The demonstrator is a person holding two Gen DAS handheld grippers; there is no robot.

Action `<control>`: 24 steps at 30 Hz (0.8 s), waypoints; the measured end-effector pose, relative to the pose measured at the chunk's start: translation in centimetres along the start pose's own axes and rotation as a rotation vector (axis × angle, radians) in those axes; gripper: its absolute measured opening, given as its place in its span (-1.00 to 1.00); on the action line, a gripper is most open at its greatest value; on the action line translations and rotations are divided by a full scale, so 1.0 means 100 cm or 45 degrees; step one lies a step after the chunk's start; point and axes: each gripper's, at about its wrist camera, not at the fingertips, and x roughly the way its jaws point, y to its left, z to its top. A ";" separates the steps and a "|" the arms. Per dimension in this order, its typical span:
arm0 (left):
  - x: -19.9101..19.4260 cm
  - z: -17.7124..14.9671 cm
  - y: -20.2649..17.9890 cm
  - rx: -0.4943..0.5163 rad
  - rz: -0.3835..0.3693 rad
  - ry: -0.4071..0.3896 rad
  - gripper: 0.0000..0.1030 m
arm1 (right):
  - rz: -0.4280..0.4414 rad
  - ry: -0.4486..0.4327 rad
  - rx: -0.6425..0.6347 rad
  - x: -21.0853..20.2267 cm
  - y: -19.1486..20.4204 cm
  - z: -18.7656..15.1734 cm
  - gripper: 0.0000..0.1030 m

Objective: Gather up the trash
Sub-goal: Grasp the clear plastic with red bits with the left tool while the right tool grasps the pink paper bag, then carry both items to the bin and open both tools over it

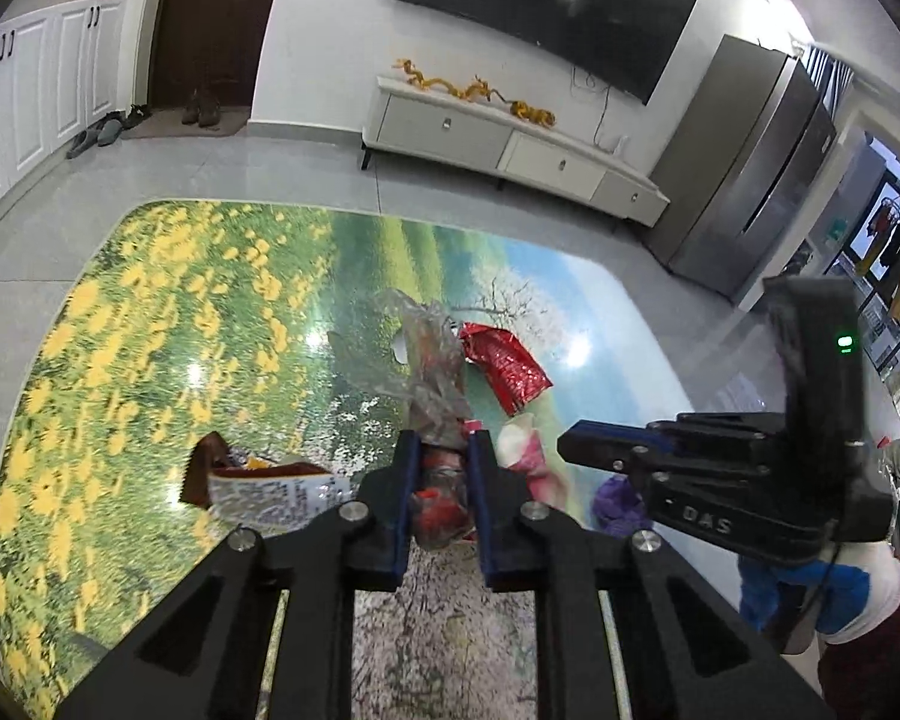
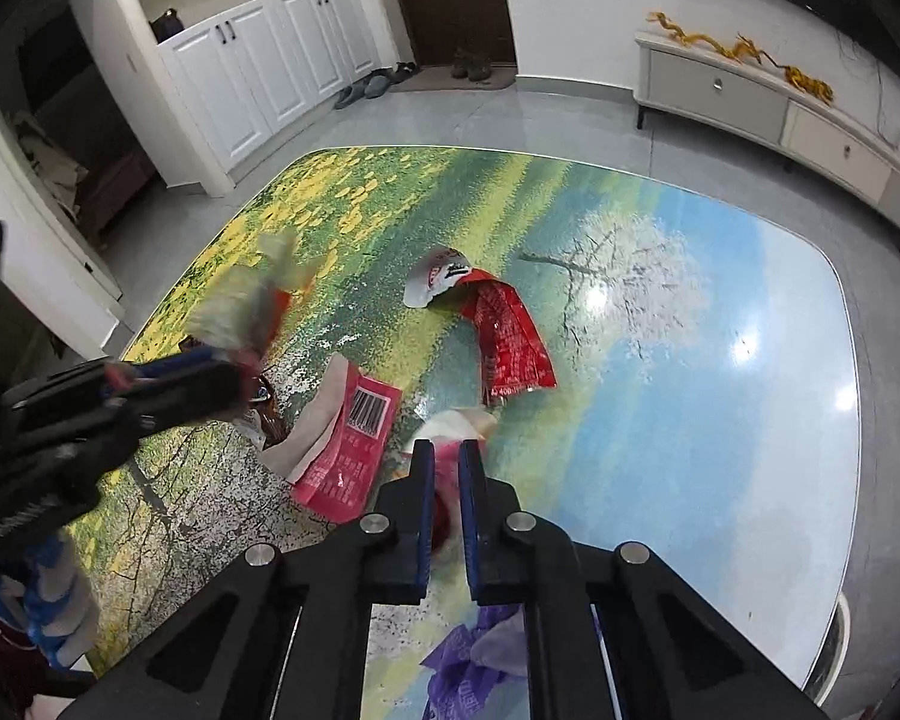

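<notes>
My left gripper [image 1: 441,441] is shut on a crumpled clear plastic bag with red wrappers inside [image 1: 429,360], held above the landscape-printed table [image 1: 150,312]. In the right wrist view the left gripper [image 2: 234,360] appears blurred at the left with that bundle [image 2: 252,300]. My right gripper [image 2: 447,450] is shut on a pink and white wrapper [image 2: 450,426], which also shows in the left wrist view [image 1: 522,444]. A red foil wrapper [image 2: 510,342] lies in the table's middle. A pink packet with a barcode [image 2: 345,450] lies left of my right gripper.
A purple wrapper [image 2: 468,666] lies under my right gripper near the table's front edge. A brown and white packet [image 1: 258,480] lies left of my left gripper. A TV cabinet [image 1: 510,144], a fridge [image 1: 750,180] and white cupboards [image 2: 258,60] stand around the room.
</notes>
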 end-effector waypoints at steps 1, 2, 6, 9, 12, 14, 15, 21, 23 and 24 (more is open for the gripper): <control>-0.004 -0.002 0.001 -0.003 -0.001 -0.006 -0.70 | -0.007 0.000 0.010 0.000 0.000 -0.001 -0.83; -0.007 -0.004 0.002 -0.007 -0.002 -0.011 -0.70 | -0.007 0.002 0.018 0.000 -0.001 -0.001 -0.72; -0.020 -0.012 0.011 -0.036 -0.013 -0.025 -0.70 | -0.006 0.010 0.015 0.002 0.005 -0.004 -0.23; -0.026 -0.018 0.019 -0.064 -0.021 -0.034 -0.70 | -0.026 0.036 -0.003 0.007 0.012 -0.004 -0.23; -0.032 -0.023 0.028 -0.083 -0.025 -0.045 -0.70 | -0.080 0.086 -0.006 0.020 0.016 -0.004 -0.23; -0.036 -0.026 0.034 -0.097 -0.028 -0.051 -0.70 | -0.107 0.112 -0.005 0.028 0.018 -0.005 -0.23; -0.036 -0.027 0.036 -0.101 -0.029 -0.053 -0.70 | -0.116 0.123 -0.006 0.032 0.018 -0.005 -0.24; -0.045 -0.033 0.044 -0.114 -0.023 -0.067 -0.70 | -0.127 0.089 -0.050 0.033 0.026 -0.009 -0.43; -0.049 -0.034 0.043 -0.116 -0.020 -0.071 -0.70 | -0.108 0.044 -0.044 0.023 0.026 -0.008 -0.43; -0.051 -0.035 0.042 -0.116 -0.020 -0.073 -0.70 | -0.098 0.016 -0.039 0.016 0.026 -0.007 -0.43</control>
